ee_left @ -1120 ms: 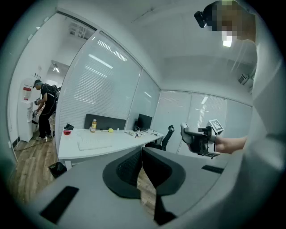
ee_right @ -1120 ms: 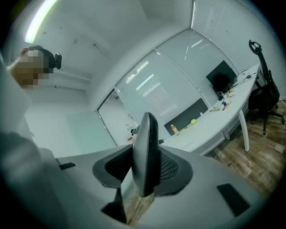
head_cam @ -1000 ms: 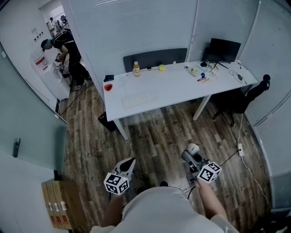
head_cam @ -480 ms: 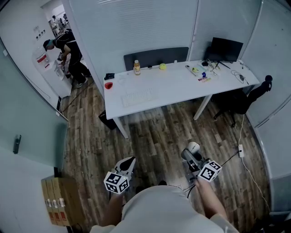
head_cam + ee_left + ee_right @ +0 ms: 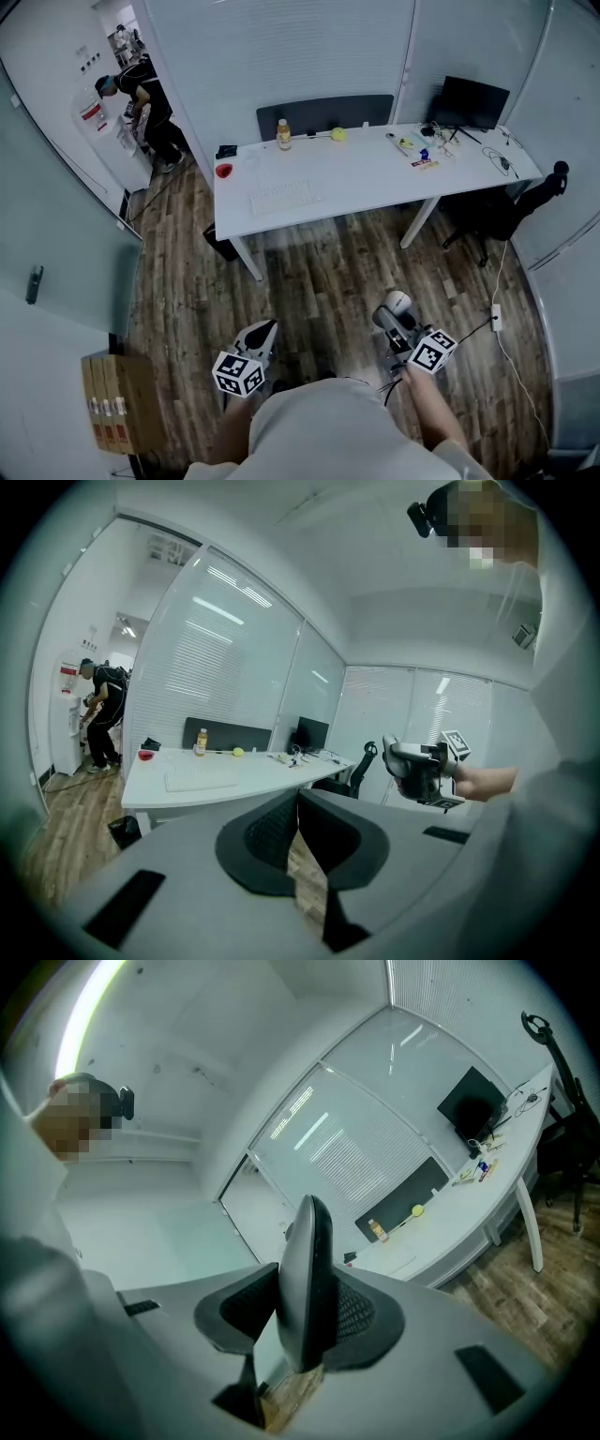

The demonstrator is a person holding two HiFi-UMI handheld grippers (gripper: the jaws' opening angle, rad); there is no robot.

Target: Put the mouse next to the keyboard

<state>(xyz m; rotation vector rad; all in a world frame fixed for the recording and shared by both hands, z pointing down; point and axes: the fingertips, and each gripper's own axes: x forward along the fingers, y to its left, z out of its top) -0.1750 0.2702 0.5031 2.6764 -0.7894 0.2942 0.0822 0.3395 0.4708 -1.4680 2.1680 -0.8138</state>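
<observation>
- The right gripper (image 5: 394, 317) is clamped on the mouse (image 5: 304, 1283). The mouse stands on edge between the two pads (lighter half to one side, darker to the other).
- The left gripper (image 5: 298, 801) carries nothing. Its jaws are closed tip to tip, and wooden floor (image 5: 328, 272) shows through the slit beneath them.
- Both grippers are held low in front of the person, well apart from the white desk (image 5: 375, 178) ahead of them.
- The keyboard (image 5: 278, 199) lies on the desk, far ahead of the left gripper and ahead-left of the right one, so the mouse is nowhere near it.
- Beyond the keyboard stand a bottle (image 5: 282, 135) and a yellow ball (image 5: 337, 134).
- A dark monitor (image 5: 473, 101) stands far ahead-right of the right gripper.
</observation>
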